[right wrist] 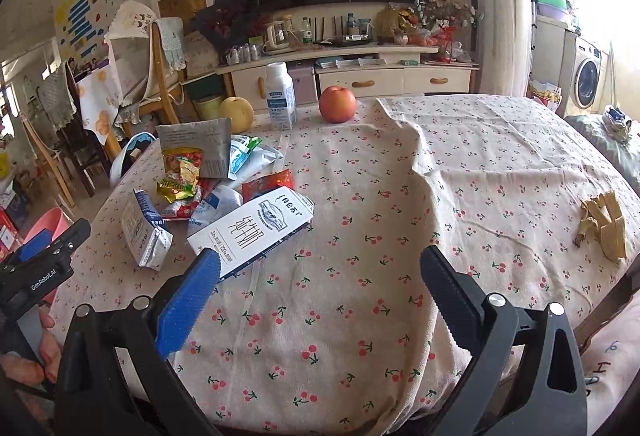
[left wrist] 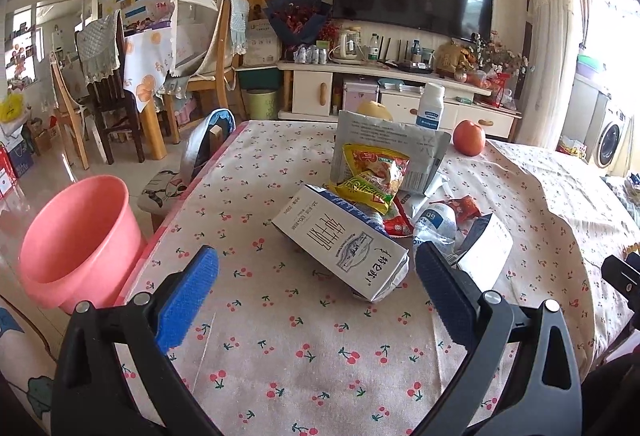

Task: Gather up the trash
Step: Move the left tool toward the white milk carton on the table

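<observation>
A pile of trash lies on the cherry-print tablecloth [left wrist: 280, 336]: a white milk carton [left wrist: 340, 242] on its side, a second smaller carton [left wrist: 486, 246], a yellow snack wrapper [left wrist: 370, 176], a grey foil bag [left wrist: 384, 144] and a crumpled plastic bottle [left wrist: 436, 224]. My left gripper [left wrist: 316, 276] is open, empty, just short of the milk carton. My right gripper [right wrist: 320, 272] is open, empty, its blue finger beside the same carton [right wrist: 256, 228]. A banana peel [right wrist: 604, 228] lies at the right. A pink bucket [left wrist: 76, 240] stands off the table's left edge.
An apple [right wrist: 337, 104], a pear [right wrist: 237, 113] and an upright white bottle [right wrist: 281, 96] stand at the table's far edge. Chairs [left wrist: 108, 84] and a stool [left wrist: 160, 192] stand to the left. A TV cabinet [left wrist: 384, 92] is behind.
</observation>
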Demonstrator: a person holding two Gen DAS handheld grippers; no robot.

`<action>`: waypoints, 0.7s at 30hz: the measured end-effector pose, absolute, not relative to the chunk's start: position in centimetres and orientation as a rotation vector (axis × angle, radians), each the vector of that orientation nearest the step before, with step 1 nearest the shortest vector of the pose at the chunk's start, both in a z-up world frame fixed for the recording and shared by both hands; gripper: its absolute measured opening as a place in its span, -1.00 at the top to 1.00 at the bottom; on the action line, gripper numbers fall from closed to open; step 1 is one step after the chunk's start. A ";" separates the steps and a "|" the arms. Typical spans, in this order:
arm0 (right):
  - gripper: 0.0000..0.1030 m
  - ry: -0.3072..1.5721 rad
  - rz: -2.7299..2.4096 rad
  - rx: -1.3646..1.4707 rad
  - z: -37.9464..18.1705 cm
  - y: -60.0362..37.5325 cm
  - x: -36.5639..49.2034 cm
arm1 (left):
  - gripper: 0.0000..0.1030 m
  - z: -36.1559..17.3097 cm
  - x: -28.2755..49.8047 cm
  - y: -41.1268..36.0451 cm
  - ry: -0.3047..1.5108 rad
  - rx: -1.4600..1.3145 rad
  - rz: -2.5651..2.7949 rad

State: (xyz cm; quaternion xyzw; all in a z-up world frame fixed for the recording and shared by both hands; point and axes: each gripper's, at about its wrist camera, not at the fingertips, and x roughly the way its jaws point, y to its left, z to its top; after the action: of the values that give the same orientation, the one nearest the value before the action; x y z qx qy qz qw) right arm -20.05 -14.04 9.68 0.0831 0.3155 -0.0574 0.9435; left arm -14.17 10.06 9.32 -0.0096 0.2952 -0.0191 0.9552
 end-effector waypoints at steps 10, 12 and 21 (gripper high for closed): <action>-0.91 0.614 -0.082 0.148 10.0 -13.2 -19.2 | -0.93 9.0 -13.2 9.7 0.601 -0.006 -0.004; -0.91 0.606 -0.080 0.147 10.0 -13.2 -19.0 | -0.93 8.9 -13.0 9.6 0.597 -0.007 0.008; -0.91 0.589 -0.085 0.154 10.1 -13.6 -17.5 | -0.93 8.6 -11.8 9.4 0.594 -0.001 0.037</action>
State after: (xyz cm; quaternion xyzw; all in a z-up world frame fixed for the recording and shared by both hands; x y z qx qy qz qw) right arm -17.50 -13.64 10.14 0.0758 0.2900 -0.0419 0.9531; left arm -11.81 9.39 8.61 -0.0003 0.2928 0.0183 0.9560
